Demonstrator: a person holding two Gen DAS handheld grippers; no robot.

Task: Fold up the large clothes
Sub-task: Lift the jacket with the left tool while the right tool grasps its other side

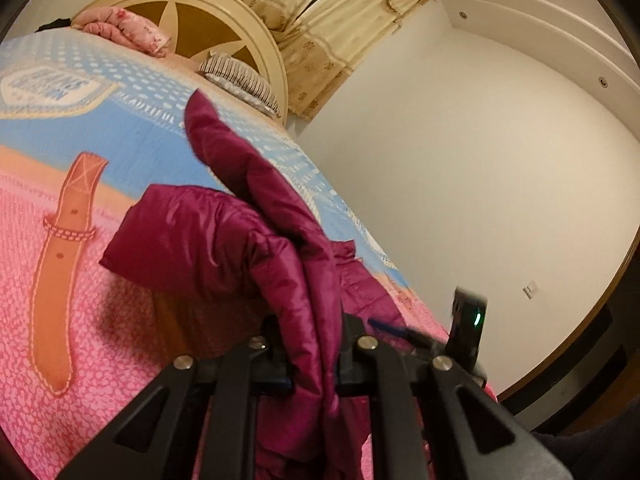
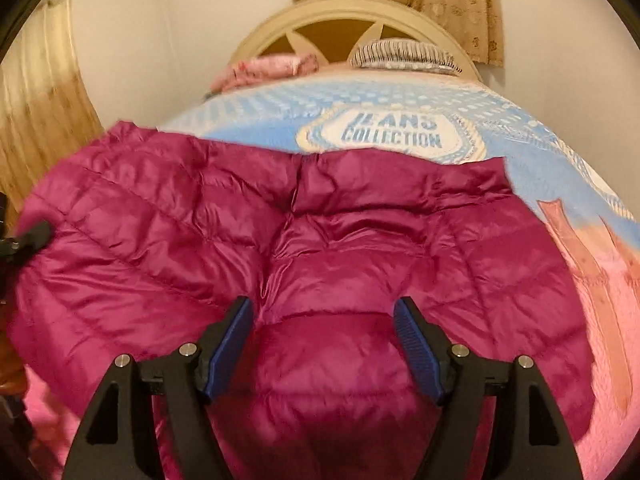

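A magenta quilted puffer jacket (image 2: 328, 248) lies spread on the bed, its collar toward the headboard. My left gripper (image 1: 311, 326) is shut on a fold of the jacket (image 1: 224, 240). That part is lifted off the bedspread and drapes between the fingers. My right gripper (image 2: 323, 308) stands open just above the jacket's lower middle, its blue pads (image 2: 230, 344) apart with fabric below them, not pinched. A black gripper part (image 2: 28, 240) shows at the jacket's left edge in the right wrist view.
The bed has a pink and blue bedspread (image 1: 80, 128) printed with a belt and a label. A cream headboard (image 2: 348, 12), a striped pillow (image 2: 404, 54) and a folded pink quilt (image 1: 124, 30) are at the far end. White wall and curtains (image 1: 320, 12) are beyond.
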